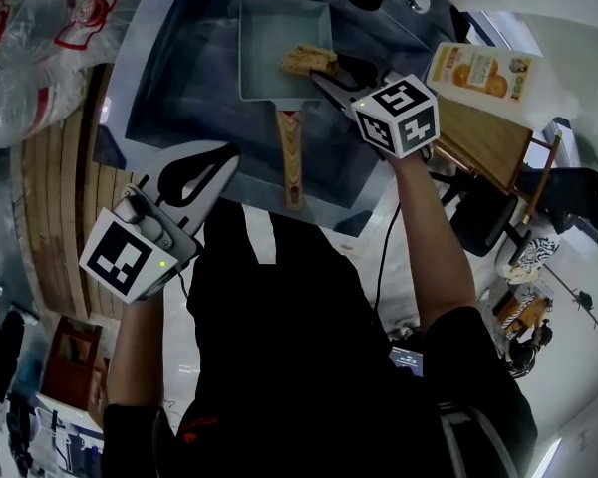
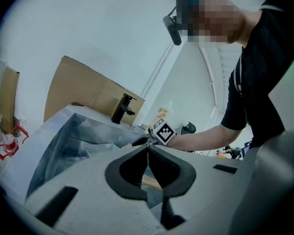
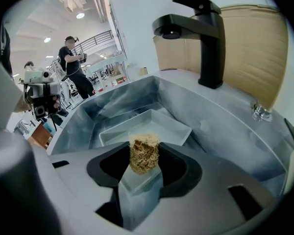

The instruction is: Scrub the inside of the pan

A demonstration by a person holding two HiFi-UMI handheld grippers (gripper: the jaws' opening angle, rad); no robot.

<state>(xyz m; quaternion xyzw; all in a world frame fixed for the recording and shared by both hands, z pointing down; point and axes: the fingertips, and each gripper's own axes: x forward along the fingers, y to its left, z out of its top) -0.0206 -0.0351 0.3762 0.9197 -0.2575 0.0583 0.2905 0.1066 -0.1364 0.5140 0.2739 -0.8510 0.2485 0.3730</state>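
Right gripper [image 3: 144, 156] clamps a straw-coloured scrubber [image 1: 307, 60] over the pan's [image 1: 269, 38] right side; left gripper [image 2: 148, 151] jaws together; far-right bottle's [image 1: 478, 71] orange label unreadable.

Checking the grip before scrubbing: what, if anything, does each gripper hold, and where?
The right gripper pinches a tan fibrous scrubbing pad by its near end; the left gripper is shut, empty.

Dim, bluish head view, lower half near black. Gripper views fisheye, corners vignetted black. Ceiling lamps [image 3: 80, 15] glare; right gripper [image 3: 144, 163] foreground blurred.
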